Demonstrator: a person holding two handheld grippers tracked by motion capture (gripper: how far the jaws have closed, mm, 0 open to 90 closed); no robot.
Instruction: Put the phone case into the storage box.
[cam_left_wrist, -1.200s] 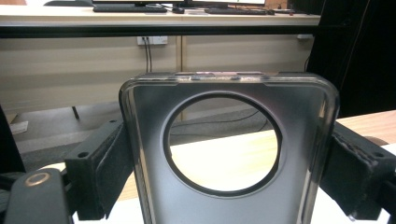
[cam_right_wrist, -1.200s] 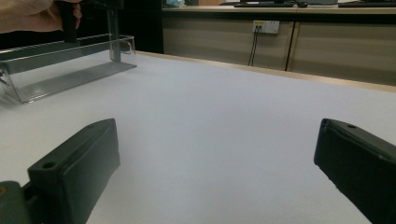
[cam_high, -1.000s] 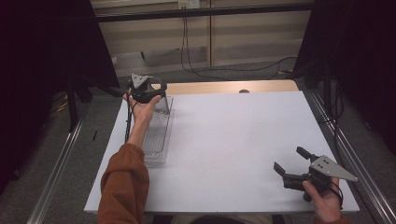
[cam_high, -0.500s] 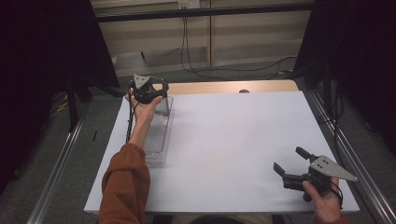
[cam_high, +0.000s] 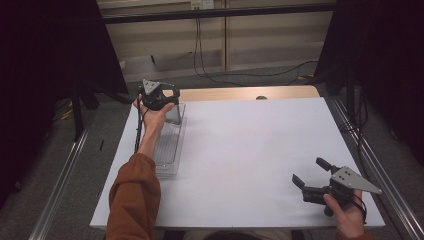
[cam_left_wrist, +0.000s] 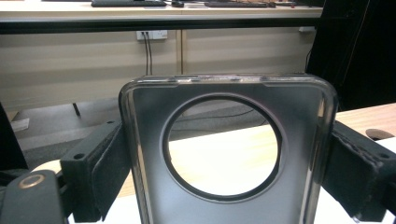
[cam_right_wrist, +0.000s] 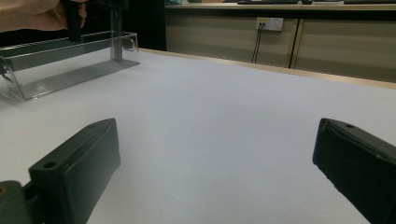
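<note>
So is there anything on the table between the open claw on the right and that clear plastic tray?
Nothing: in the high view only bare white tabletop separates the right claw from the clear plastic tray.

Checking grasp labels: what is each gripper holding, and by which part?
The left gripper clamps a clear phone case by its two long side edges, near the round camera cutout. The right gripper is open, holding nothing.

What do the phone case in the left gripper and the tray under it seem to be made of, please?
The phone case looks like clear, glossy soft plastic, perhaps TPU: the wall shows through it and its rim glints. The tray looks like rigid transparent plastic, likely acrylic: the white table shows through and its edges catch light.
</note>
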